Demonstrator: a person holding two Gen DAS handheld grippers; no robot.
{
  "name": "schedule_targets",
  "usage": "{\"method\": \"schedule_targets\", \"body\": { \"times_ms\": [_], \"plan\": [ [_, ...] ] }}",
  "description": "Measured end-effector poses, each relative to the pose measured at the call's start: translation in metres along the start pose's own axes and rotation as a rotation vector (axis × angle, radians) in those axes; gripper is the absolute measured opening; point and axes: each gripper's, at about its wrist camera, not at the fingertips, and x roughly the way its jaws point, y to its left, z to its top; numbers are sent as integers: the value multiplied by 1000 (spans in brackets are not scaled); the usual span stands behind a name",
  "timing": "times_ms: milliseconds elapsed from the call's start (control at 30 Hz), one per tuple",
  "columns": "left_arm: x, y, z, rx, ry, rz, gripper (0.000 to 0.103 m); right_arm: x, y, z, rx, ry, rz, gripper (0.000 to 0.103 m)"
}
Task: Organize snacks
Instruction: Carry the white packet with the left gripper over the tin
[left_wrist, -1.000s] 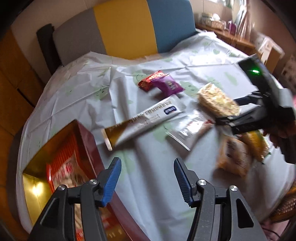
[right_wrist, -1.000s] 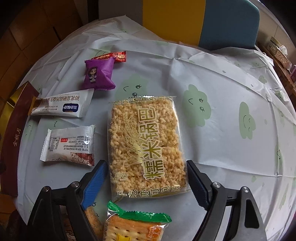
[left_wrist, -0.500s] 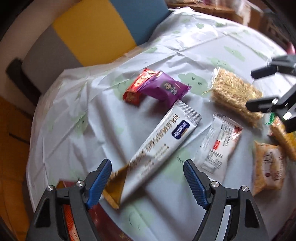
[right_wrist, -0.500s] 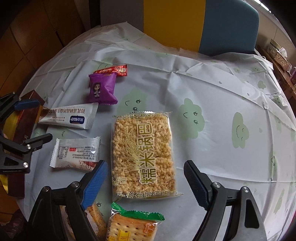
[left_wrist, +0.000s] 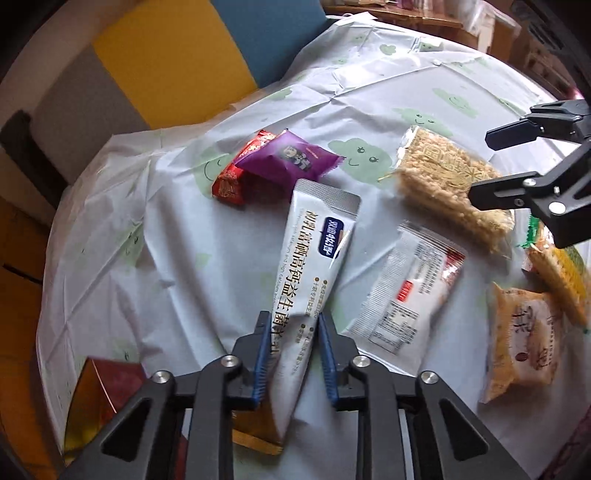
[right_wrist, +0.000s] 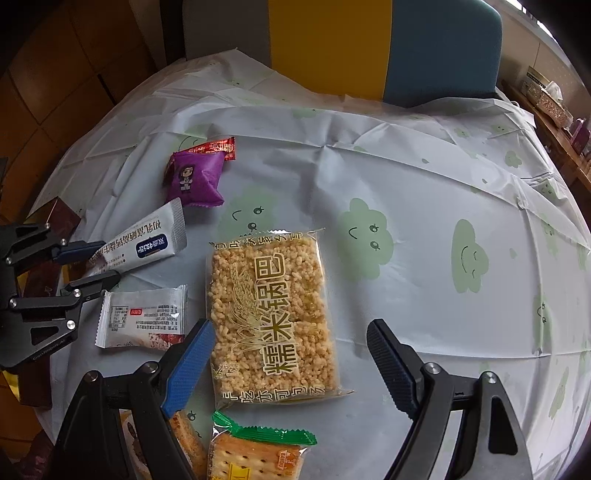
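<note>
My left gripper (left_wrist: 291, 325) is closing on the long white snack stick (left_wrist: 314, 266). The blue pads sit on both sides of the stick and squeeze its lower part, so I am grasping it. The far end of the stick points away from my jaws, toward the purple pack (left_wrist: 286, 160). A red pack (left_wrist: 236, 175) lies half under the purple one, just past the stick's tip.

To the right of my left jaws lies a small white pack (left_wrist: 410, 295), close beside the stick but not touching my pads. Down to the left of those jaws is the corner of a red and gold box (left_wrist: 99, 391), right by the stick's brown end.

My right gripper (right_wrist: 291, 369) is spread wide and holds nothing. The big rice cracker pack (right_wrist: 273, 314) lies flat between its two fingers, and the pads do not press it. Just below my right jaws sits a cracker pack with a green top (right_wrist: 258, 454). One more orange pack (left_wrist: 521, 339) lies beside it, partly hidden by my left finger.

All of it lies on the white cloth with green clouds (right_wrist: 424, 221).

I count seven snack packs and one box.
</note>
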Motion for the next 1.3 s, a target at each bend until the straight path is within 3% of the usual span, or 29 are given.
{"method": "schedule_targets", "body": {
  "times_ms": [167,433,567,733,900,933,1033,1300],
  "plan": [
    [-16,-13,-18,-96,-18,5,21,-1,-1,-2,3,0,-8,86],
    [-65,-7,-46,-334,-121,-22,21,-5,-5,-5,17,-14,11,86],
    [-85,-5,-59,-386,-168,-1,21,-4,4,-7,-17,-14,39,86],
    [-108,-3,-77,-461,-211,-6,21,7,22,-12,-94,8,-10,86],
    [-127,21,-108,-606,-230,-14,21,15,28,-18,-124,16,-51,81],
    [-130,28,-118,-641,-232,-3,21,15,26,-19,-116,10,-45,75],
    [-138,53,-147,-734,-225,29,21,14,26,-21,-110,2,-37,75],
    [-135,125,-224,-948,-123,211,21,11,24,-27,-86,-16,-40,76]
  ]
}}
